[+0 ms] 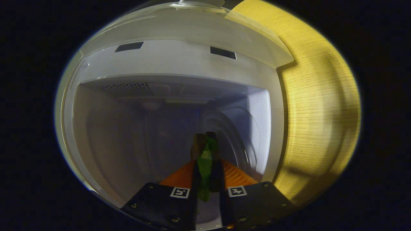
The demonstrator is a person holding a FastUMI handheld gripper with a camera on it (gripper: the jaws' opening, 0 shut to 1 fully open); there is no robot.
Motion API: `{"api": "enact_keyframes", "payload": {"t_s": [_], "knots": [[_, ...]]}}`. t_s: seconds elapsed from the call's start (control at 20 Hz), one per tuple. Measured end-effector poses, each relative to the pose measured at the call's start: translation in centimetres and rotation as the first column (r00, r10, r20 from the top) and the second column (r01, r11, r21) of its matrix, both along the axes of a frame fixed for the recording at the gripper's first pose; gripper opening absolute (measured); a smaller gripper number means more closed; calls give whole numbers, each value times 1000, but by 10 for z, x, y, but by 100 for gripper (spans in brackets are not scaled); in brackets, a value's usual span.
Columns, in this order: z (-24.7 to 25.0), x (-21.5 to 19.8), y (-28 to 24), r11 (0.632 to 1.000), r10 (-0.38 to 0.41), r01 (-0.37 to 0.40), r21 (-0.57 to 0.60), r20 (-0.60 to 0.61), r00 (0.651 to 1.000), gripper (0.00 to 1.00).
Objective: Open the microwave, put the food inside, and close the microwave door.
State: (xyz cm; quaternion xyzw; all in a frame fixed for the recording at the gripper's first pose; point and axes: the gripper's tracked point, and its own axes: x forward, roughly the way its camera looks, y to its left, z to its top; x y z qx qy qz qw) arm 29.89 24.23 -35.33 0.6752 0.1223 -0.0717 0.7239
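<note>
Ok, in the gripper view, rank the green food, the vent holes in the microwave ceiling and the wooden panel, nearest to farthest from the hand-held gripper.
1. Green food: pinched between the fingers of the hand-held gripper.
2. Vent holes: above and ahead of the fingers, in the ceiling of the microwave.
3. Wooden panel: outside the microwave, off to its side; too close to call against the vent holes.

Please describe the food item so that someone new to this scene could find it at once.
Find the white microwave beside the wooden wall; its cavity is open. The gripper reaches into it, and the food is a thin green piece pinched between the fingers, the only green thing inside.
</note>
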Motion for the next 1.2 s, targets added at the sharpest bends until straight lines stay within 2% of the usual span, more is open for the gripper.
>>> {"api": "enact_keyframes", "payload": {"t_s": [0.15, 0.2, 0.25, 0.3, 0.45, 0.55, 0.7, 0.9, 1.05, 1.2], "knots": [[4, -8, -1, 998, 42, -42, -48, -6, 999, 43], [8, -12, -1, 997, 49, -49, -52, 3, 999, 43], [12, -21, -3, 996, 58, -58, -65, 6, 998, 60], [15, -26, -4, 995, 70, -68, -79, 12, 998, 63], [19, -49, -6, 977, 135, -132, -168, 10, 991, 83], [26, -70, -8, 946, 205, -193, -260, 21, 979, 83], [34, -103, -19, 852, 303, -272, -448, -2, 953, 83], [49, -152, -46, 645, 382, -313, -697, -60, 922, 83], [77, -192, -58, 530, 460, -327, -782, -59, 886, 83], [108, -228, -71, 431, 487, -292, -854, -52, 872, 83]]}}
